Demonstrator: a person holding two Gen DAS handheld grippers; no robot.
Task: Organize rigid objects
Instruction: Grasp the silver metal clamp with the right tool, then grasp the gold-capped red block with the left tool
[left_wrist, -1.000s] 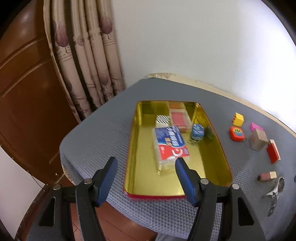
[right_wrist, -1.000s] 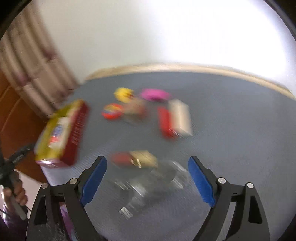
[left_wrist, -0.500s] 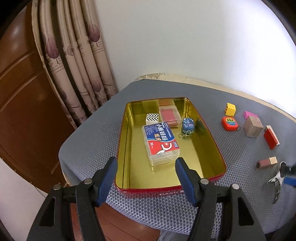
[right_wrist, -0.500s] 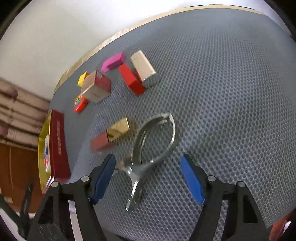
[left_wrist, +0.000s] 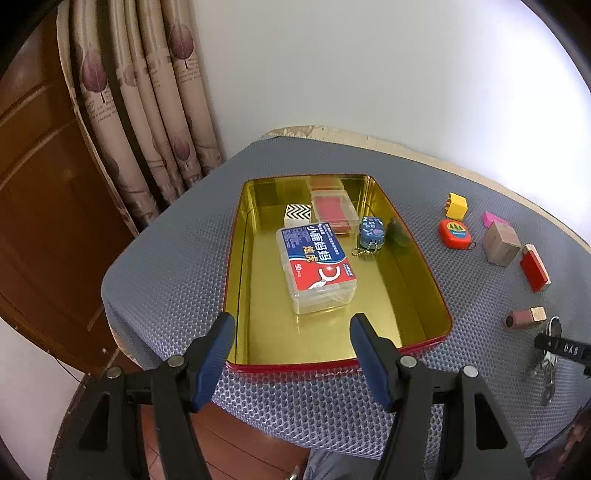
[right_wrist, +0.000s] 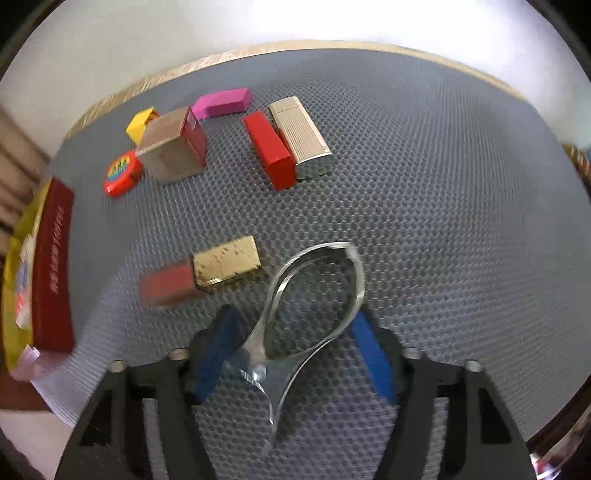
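Note:
A silver loop-handled metal tool (right_wrist: 264, 369) lies on the grey mat. My right gripper (right_wrist: 295, 347) points steeply down over it, and its blue jaws are closing with the tool's handles between them. The pads sit very close to the handles, and I see no firm squeeze. In the left wrist view the same tool (left_wrist: 546, 363) lies at the far right under one of the right gripper's fingers (left_wrist: 563, 348). My left gripper (left_wrist: 291, 325) hangs open and empty above the near rim of the gold tin tray (left_wrist: 236, 258).
The tray holds a floss box (left_wrist: 317, 266), a chevron block (left_wrist: 297, 214), a clear box (left_wrist: 334, 208) and a blue keychain tin (left_wrist: 373, 230). On the mat lie a lipstick (right_wrist: 207, 275), red block (right_wrist: 269, 151), silver lighter (right_wrist: 301, 133), cardboard box (right_wrist: 170, 147), tape measure (right_wrist: 120, 175), pink and yellow blocks.
The right gripper has come down over the silver tool and its jaws have narrowed around the handles. The left gripper's view has shifted only slightly and its jaws keep the same gap.

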